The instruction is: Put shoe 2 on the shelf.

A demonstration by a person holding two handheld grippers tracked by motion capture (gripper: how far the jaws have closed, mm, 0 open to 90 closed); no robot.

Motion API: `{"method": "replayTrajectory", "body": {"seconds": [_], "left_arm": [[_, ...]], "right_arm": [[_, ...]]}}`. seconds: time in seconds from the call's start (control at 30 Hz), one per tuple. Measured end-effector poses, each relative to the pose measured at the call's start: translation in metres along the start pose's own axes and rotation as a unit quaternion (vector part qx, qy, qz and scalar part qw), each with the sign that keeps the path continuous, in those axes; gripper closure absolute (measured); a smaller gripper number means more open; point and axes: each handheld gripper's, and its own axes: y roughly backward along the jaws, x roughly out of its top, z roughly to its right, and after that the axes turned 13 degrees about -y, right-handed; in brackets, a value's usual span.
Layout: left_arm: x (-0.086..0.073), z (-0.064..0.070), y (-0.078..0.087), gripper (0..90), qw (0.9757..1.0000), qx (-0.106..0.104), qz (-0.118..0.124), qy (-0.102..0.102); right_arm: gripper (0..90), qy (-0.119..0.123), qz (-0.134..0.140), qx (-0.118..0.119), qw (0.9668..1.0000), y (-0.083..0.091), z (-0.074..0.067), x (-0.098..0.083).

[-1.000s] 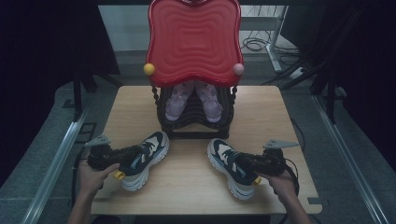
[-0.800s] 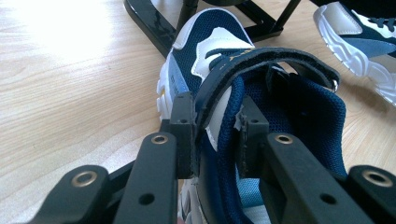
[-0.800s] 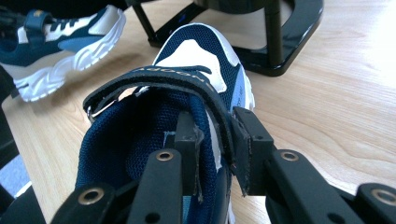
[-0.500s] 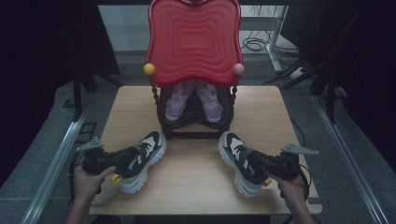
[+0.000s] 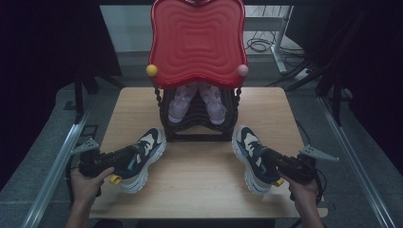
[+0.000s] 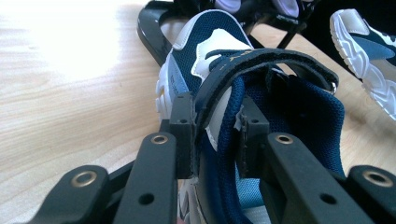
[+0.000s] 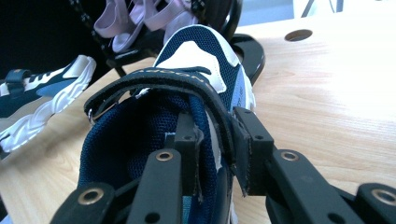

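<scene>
Two navy and white strap sneakers lie in front of a shoe rack. My left gripper (image 5: 127,155) (image 6: 217,135) is shut on the left sneaker (image 5: 145,151) (image 6: 205,70), with one jaw inside the collar and one outside its side wall. My right gripper (image 5: 267,159) (image 7: 217,140) is shut the same way on the collar wall of the right sneaker (image 5: 249,153) (image 7: 196,51). Both toes point toward the rack. Each gripper view also shows the other sneaker (image 6: 364,51) (image 7: 42,93) off to the side.
The black rack (image 5: 197,129) stands at mid-table under a red wavy top (image 5: 197,42), with pink sandals (image 5: 197,102) on its shelf. A wooden table (image 5: 199,185) has a round hole (image 7: 299,35). Metal rails run along both sides.
My right gripper has carried its sneaker to the right and a little toward the rack. The left gripper and its sneaker have hardly moved.
</scene>
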Motion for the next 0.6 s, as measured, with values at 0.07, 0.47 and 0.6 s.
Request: {"method": "replayTrajectory", "body": {"seconds": [0.07,0.47,0.6], "left_arm": [[0.002,-0.001,0.001,73.1,1.0000,0.001,0.003,0.001],[0.012,-0.011,0.009,73.0,0.9994,0.011,0.029,0.019],[0.020,-0.014,0.013,73.0,0.9987,0.025,0.039,0.020]], "right_arm": [[73.2,-0.003,0.007,-0.003,1.0000,0.001,0.002,0.002],[72.9,-0.015,0.038,-0.014,0.9991,0.004,0.009,0.017],[73.0,-0.019,0.054,-0.010,0.9983,0.004,0.010,0.024]]}}
